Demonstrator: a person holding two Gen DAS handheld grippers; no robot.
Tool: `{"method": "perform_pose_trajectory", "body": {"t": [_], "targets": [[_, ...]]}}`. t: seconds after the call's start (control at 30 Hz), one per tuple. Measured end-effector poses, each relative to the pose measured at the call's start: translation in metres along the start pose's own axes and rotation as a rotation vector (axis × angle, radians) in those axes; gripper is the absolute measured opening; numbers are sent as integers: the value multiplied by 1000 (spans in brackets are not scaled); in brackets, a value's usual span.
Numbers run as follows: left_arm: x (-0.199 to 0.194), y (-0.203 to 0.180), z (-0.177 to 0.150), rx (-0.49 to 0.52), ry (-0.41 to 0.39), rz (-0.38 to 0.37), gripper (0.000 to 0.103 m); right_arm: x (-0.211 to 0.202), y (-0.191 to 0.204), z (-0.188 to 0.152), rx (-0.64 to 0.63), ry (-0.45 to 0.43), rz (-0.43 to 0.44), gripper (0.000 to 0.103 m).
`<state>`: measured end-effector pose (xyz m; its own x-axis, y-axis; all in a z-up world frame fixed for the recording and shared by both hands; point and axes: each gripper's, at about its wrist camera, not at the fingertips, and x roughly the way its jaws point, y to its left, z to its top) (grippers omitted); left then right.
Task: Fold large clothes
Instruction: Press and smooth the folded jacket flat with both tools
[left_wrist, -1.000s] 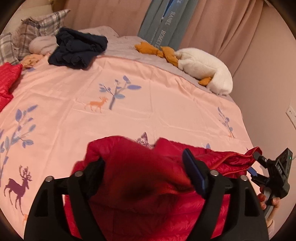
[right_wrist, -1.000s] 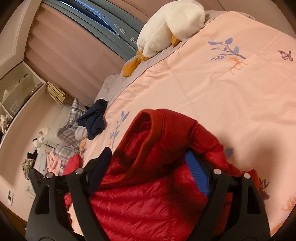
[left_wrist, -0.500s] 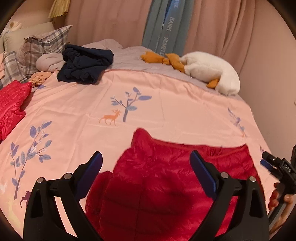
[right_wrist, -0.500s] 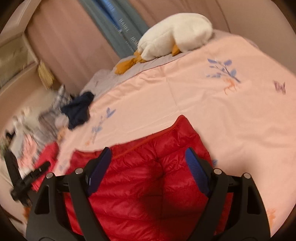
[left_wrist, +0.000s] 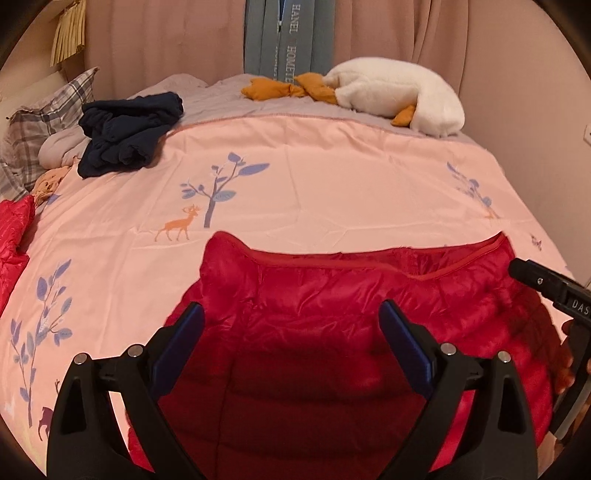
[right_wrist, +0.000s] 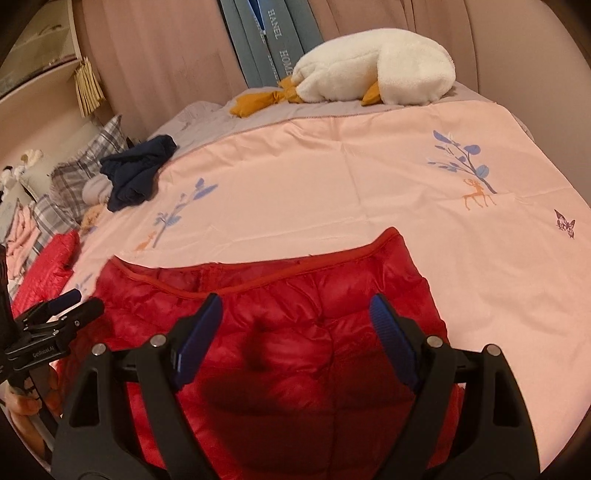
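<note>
1. Left gripper (left_wrist: 290, 332): blue-padded jaws spread wide w/ nothing pinched; a sec ago they were clamped on a bunched handful of the red quilted puffer jacket (left_wrist: 332, 295), so that's a release
2. Right gripper (right_wrist: 295, 325): jaws also gaping, pads clear of the fabric; it too had red cloth b/w its pads a sec ago, now just hovers above
3. Jacket lies flat on the near part of the pink printed bedspread (left_wrist: 314, 155), red-trimmed edge running straight across on the far side; earlier it stood up in a lump, now spread & smooth
4. Judged meaning: a fold was prob just laid down & let go, so next step is likely re-gripping another edge or sleeve for the following fold; puffy fill may spring back
5. Farther left: second red quilted piece (left_wrist: 14, 236) at bed edge, dark navy crumpled garment (left_wrist: 125, 136) beside plaid pillow (left_wrist: 44, 114), untouched
6. Far end: white plush goose w/ orange feet (left_wrist: 399, 96) by the curtains, well apart from the jacket
</note>
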<state>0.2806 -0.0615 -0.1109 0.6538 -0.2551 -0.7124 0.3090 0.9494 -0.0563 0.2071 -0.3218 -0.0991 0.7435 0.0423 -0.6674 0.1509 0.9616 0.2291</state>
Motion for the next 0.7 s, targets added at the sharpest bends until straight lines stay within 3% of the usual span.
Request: {"method": "perform_pose_trajectory", "body": {"t": [0.17,0.47,0.7], "targets": [[22,5,-15,-7,56,5,96,24,-18,-7,53,70,-5,83],[36,5,-26,-16,69,-6,96,52,-24,-22,56,147,-21,83],[31,1,-25,-5,64,27,96,42,-21,-22,56,120,-33,82]]}}
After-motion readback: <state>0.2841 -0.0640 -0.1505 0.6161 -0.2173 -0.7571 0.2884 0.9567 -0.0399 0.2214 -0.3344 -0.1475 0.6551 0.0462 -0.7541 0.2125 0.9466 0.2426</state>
